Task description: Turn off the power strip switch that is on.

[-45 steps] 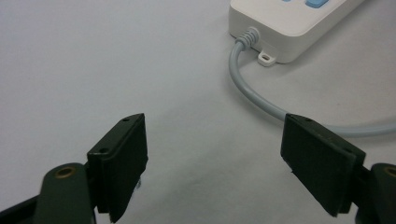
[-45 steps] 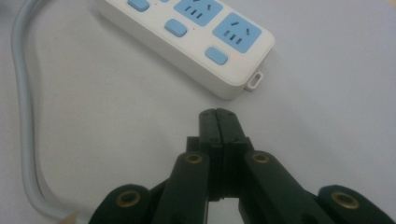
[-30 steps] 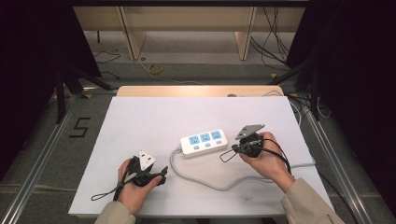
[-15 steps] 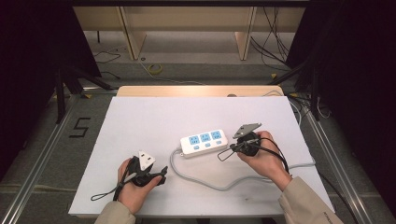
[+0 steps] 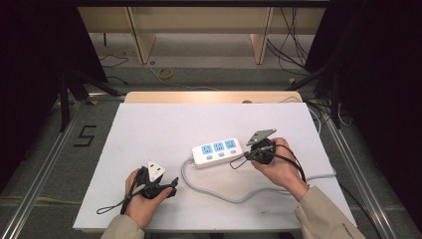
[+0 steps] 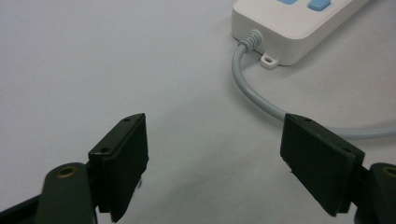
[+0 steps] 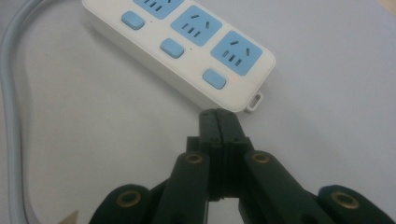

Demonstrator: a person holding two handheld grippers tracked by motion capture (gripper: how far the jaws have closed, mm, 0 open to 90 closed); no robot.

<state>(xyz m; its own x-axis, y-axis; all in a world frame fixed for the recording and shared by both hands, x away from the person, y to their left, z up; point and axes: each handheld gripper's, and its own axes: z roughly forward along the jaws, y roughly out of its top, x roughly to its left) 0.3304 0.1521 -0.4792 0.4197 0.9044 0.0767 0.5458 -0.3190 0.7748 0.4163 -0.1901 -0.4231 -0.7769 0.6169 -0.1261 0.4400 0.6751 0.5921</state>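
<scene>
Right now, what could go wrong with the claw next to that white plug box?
The right claw, shut with nothing in it, sits right at the power strip's end, below the nearest blue switch. A push from here may slide the loose strip across the table rather than click the switch. The tip might also slip onto a socket instead. The grey cord loops near both hands and could snag the open left claw.

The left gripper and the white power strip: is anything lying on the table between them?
Only the strip's grey cable crosses bare white table between the open left gripper and the power strip, as the left gripper view shows.
</scene>
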